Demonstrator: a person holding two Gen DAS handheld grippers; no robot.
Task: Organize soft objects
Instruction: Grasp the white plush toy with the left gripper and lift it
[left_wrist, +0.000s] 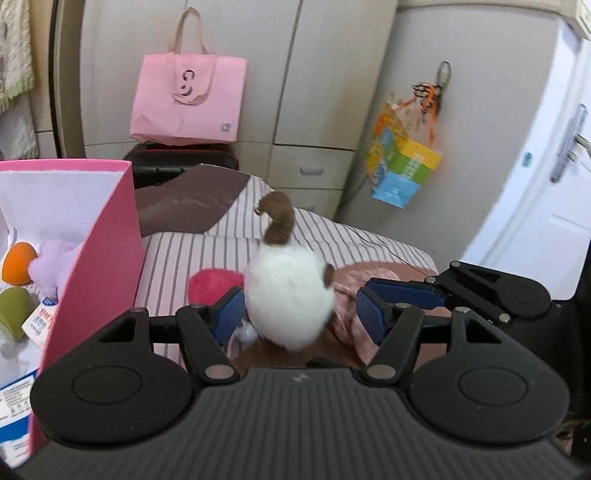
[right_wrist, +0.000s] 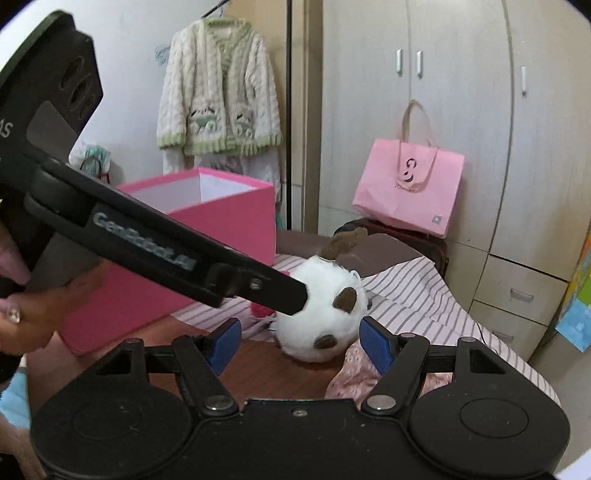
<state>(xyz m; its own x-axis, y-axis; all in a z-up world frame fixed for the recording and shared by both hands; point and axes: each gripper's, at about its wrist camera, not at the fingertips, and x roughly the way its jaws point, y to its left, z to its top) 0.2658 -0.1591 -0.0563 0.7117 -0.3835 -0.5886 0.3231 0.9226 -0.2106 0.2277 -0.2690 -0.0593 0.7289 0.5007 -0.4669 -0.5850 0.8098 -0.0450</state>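
Left gripper (left_wrist: 301, 312) black ribbed body, blue pads (left_wrist: 371, 314), silver pivot screws, white lettering along its side, right gripper (right_wrist: 301, 343) alike

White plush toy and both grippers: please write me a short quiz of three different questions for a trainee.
1. True or false: the white plush toy lies inside the pink box.
2. Which colour are the toy's patches? A) brown B) green C) blue
3. Which gripper's tip reaches the toy in the right wrist view?

Key:
1. False; it lies on the bed.
2. A.
3. The left gripper; the right gripper stands open beside it.
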